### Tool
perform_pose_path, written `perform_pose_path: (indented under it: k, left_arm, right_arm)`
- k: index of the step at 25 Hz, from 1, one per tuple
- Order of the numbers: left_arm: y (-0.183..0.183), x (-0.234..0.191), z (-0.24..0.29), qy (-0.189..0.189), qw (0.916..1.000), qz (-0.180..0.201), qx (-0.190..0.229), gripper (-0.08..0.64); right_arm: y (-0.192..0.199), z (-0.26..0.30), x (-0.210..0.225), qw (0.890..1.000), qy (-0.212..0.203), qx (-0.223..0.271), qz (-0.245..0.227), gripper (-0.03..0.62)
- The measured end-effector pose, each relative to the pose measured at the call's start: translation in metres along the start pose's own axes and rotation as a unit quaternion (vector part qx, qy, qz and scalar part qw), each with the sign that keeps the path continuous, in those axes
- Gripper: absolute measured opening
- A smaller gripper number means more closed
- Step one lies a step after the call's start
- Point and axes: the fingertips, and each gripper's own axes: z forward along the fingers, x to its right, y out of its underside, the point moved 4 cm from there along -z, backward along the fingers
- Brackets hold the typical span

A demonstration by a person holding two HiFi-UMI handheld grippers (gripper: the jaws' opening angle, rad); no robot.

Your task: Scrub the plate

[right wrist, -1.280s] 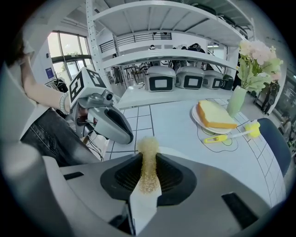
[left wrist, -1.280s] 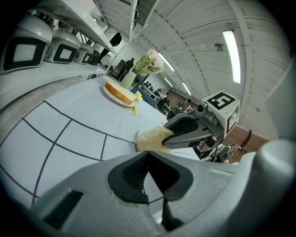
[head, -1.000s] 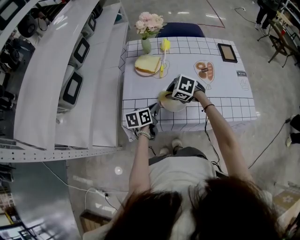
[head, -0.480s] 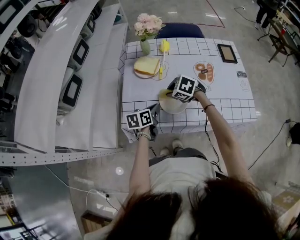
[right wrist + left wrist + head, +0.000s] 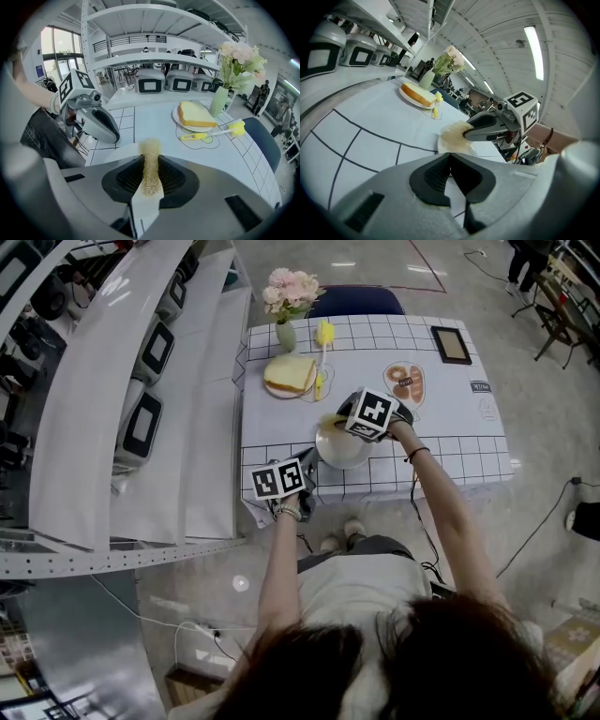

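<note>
The plate (image 5: 349,454) sits on the tabletop (image 5: 441,399) near its front edge, between the two hand-held grippers, and the task turns on how the pad meets it. The right hand-held gripper (image 5: 150,172) is clamped on a yellow mesh scrubber (image 5: 150,149), which stands out past the jaw tips along the jaws' own line. In the head view the pad's free end is at the plate's far-left part, so most of the plate's face lies from there toward the person and to their right. Whether the pad presses the surface or sits just above it is not clear. The left hand-held gripper (image 5: 451,157) comes in low from the tabletop's front-left edge. Its jaws are drawn together and the plate's near-left rim lies right at their tips, but whether they pinch that rim cannot be told. The right hand is clearly the one placed to scrub. Its next stroke probably calls for sweeping the pad across the plate toward the centre while the left side steadies the rim so that the plate does not slide. A slice of bread (image 5: 290,373) on its own plate and a yellow brush (image 5: 324,351) lie well apart, farther back.
</note>
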Motion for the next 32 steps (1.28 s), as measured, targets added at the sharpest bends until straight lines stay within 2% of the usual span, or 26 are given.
perform_pose_path:
  k: [24, 32]
  left_arm:
    - [0.004, 0.01, 0.006, 0.012, 0.9999, 0.005, -0.008, 0.011]
    - [0.007, 0.011, 0.005, 0.014, 0.9998, 0.005, -0.013, 0.011]
  right_arm:
    - [0.029, -0.018, 0.008, 0.999, 0.026, -0.009, 0.027, 0.08]
    - [0.034, -0.022, 0.002, 0.999, 0.016, -0.031, 0.01, 0.08]
